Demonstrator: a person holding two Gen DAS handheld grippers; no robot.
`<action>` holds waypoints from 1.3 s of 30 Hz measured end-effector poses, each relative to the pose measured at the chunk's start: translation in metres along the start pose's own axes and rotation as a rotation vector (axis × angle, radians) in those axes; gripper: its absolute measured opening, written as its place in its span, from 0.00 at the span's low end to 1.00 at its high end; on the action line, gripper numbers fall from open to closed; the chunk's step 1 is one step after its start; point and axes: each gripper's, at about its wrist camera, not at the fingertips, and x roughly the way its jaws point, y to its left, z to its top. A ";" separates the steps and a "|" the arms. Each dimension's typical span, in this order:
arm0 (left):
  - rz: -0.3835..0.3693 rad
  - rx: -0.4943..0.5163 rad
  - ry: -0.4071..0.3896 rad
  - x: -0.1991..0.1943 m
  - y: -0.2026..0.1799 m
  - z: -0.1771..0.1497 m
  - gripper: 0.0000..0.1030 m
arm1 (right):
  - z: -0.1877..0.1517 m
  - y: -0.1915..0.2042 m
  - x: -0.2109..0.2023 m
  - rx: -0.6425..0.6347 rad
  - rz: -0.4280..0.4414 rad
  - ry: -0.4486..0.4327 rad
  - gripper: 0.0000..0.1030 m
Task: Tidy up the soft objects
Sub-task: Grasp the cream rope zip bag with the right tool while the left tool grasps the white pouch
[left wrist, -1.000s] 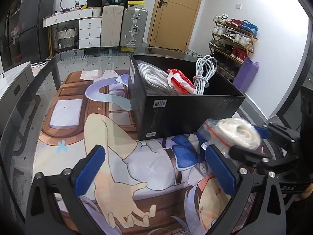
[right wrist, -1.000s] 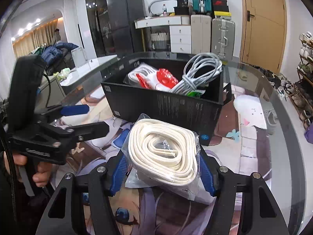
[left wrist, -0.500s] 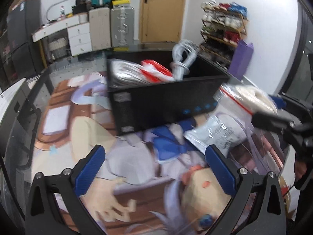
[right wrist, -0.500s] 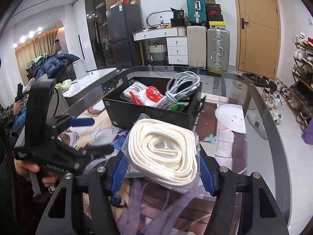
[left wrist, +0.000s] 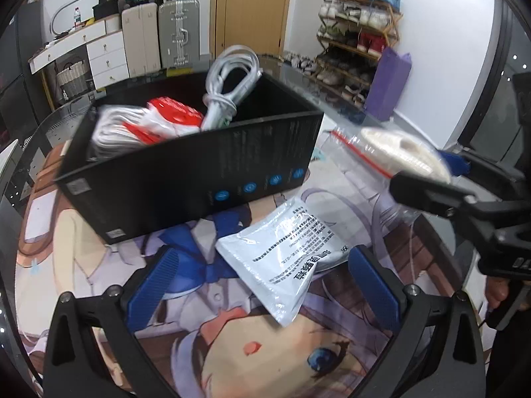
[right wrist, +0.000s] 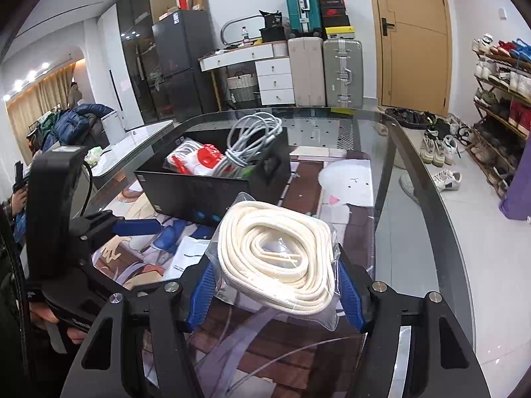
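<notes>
bagged rope (right wrist: 277, 248) clamped between right gripper (right wrist: 277, 293) pads, above table.

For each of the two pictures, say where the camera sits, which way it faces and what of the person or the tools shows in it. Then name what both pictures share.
Left wrist: on the left gripper, facing down and forward over its open blue fingers at a white packet on the mat; the right gripper shows at right, holding the bagged rope.
Right wrist: on the right gripper, shut on the bagged rope, facing the room; the left gripper and a hand show at left.
Shared: black box, packet, rope, door, shoe rack.
</notes>
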 end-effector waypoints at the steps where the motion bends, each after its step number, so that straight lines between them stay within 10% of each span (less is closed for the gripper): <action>1: 0.005 -0.005 0.016 0.004 -0.001 0.001 1.00 | 0.000 -0.001 0.000 0.003 -0.002 0.000 0.64; 34: 0.077 0.010 0.099 0.017 -0.007 0.007 0.99 | -0.002 0.005 0.005 0.000 0.004 0.014 0.64; 39: 0.076 0.031 0.065 0.011 -0.010 0.003 0.80 | -0.002 0.004 0.003 0.004 0.008 0.009 0.64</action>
